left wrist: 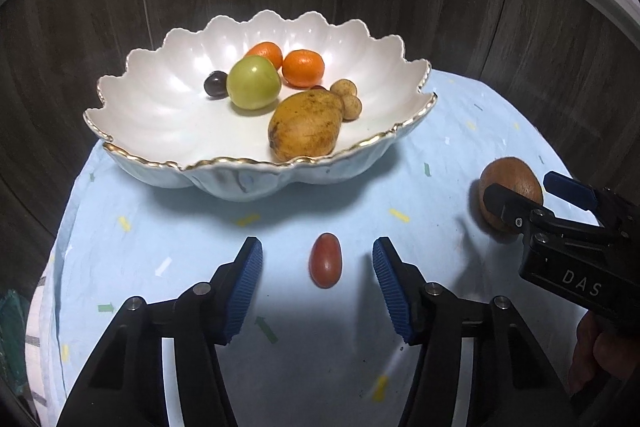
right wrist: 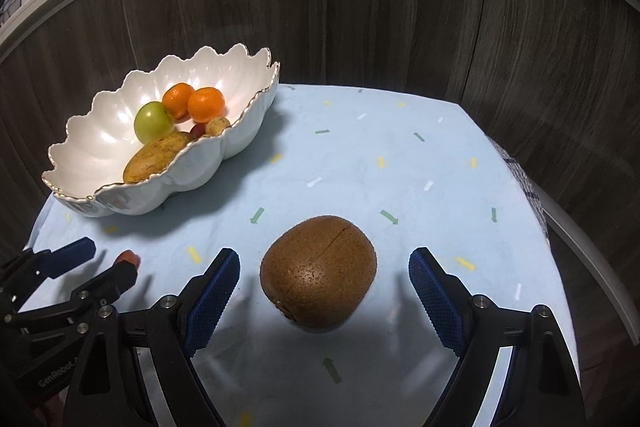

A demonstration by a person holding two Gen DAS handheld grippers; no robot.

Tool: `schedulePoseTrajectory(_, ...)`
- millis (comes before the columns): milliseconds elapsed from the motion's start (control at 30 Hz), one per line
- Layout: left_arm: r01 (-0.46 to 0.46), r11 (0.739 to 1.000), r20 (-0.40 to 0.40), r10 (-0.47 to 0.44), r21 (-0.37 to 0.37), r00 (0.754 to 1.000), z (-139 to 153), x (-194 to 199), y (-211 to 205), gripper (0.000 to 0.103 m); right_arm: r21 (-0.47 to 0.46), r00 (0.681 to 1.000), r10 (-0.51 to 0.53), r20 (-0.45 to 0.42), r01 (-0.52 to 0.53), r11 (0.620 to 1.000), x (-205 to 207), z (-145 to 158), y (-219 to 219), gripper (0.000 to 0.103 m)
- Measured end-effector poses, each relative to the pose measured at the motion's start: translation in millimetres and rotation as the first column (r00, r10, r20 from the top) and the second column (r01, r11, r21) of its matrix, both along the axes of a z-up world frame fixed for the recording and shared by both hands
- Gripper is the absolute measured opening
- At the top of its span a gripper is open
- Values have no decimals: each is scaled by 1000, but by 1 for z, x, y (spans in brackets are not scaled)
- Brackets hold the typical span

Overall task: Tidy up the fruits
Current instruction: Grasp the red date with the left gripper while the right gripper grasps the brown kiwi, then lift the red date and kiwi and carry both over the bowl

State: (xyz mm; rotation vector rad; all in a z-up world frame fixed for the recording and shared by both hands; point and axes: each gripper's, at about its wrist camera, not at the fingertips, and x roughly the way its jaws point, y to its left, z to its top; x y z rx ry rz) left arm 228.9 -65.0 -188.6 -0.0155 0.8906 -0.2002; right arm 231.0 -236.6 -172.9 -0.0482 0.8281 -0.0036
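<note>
My left fingers (left wrist: 318, 259) stand apart on either side of a small red oval fruit (left wrist: 326, 260) lying on the blue-clothed worktop (left wrist: 168, 227) near its front edge, touching nothing. My right fingers (right wrist: 324, 277) are spread wide around the brown kiwi (right wrist: 319, 271) toward the worktop's right edge, pads clear of it. The scalloped white bowl (left wrist: 160, 107) sits toward the back edge, holding other fruit.

Both fisheye views bend the grey wood-grain wall panels (right wrist: 400, 7) into arcs and darken to black at the corners. Light from above puts white glare on the scalloped, gold-rimmed white bowl (left wrist: 160, 99) and soft shadows on the pale blue patterned cloth (right wrist: 360, 155). Focus is fairly sharp mid-frame, softer toward the edges.
</note>
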Motion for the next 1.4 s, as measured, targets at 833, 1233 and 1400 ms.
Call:
schedulePoseTrajectory(833, 18, 1000, -42, -17, 22, 999, -9, 6, -6, 16, 71, 998, 5, -56, -1, 997, 10, -18, -3, 62)
schedulePoseTrajectory(1233, 1, 1000, 0, -1, 18, 1000, 18, -5, 1, 16, 74, 1000, 10, -24, -8, 997, -4, 8, 3, 62)
schedulePoseTrajectory(1400, -11, 1000, 17, 11, 13, 1000, 34, -12, 8, 16, 74, 1000, 22, 5, -22, 997, -11, 28, 10, 62)
